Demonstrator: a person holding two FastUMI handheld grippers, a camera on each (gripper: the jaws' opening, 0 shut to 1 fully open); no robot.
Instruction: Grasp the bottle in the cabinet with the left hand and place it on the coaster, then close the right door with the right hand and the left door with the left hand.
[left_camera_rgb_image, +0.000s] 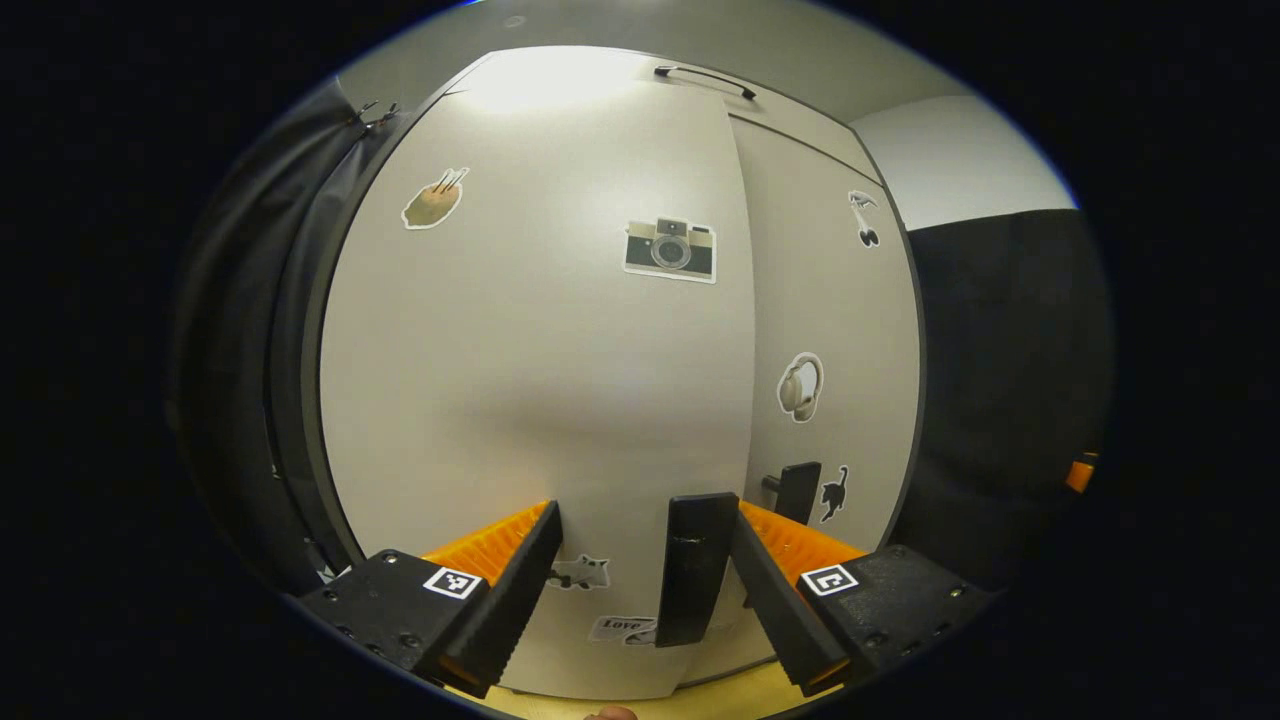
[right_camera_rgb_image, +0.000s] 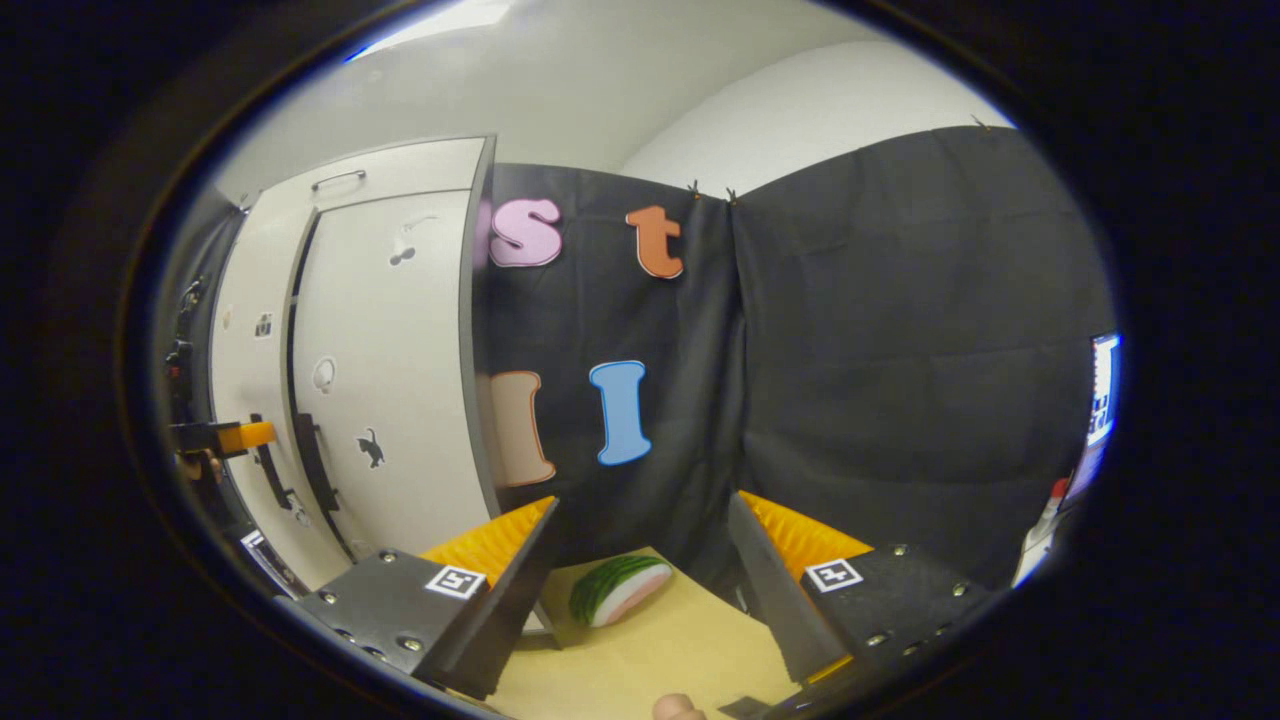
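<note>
By right tool (right_camera_rgb_image: 640, 590): watermelon slice (right_camera_rgb_image: 618, 588) on tabletop (right_camera_rgb_image: 650, 650).

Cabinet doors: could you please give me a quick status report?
Left gripper open at left door, its handle between the fingers. Right gripper open, holding nothing. Right door shut.

The left door (left_camera_rgb_image: 530, 380) is a pale grey-white, dotted with stickers: a cream-and-black camera sticker (left_camera_rgb_image: 670, 249), a tan hand sticker (left_camera_rgb_image: 432, 201), a grey cat sticker (left_camera_rgb_image: 582, 572). Its handle (left_camera_rgb_image: 692, 582) is plain black. The right door (left_camera_rgb_image: 835, 330) wears the same pale tone, with a beige headphones sticker (left_camera_rgb_image: 800, 386) and a black cat sticker (left_camera_rgb_image: 835, 493). The table (right_camera_rgb_image: 650, 650) is light yellow wood, and on it a watermelon slice (right_camera_rgb_image: 618, 589) shows a striped green rind and pink flesh.
</note>
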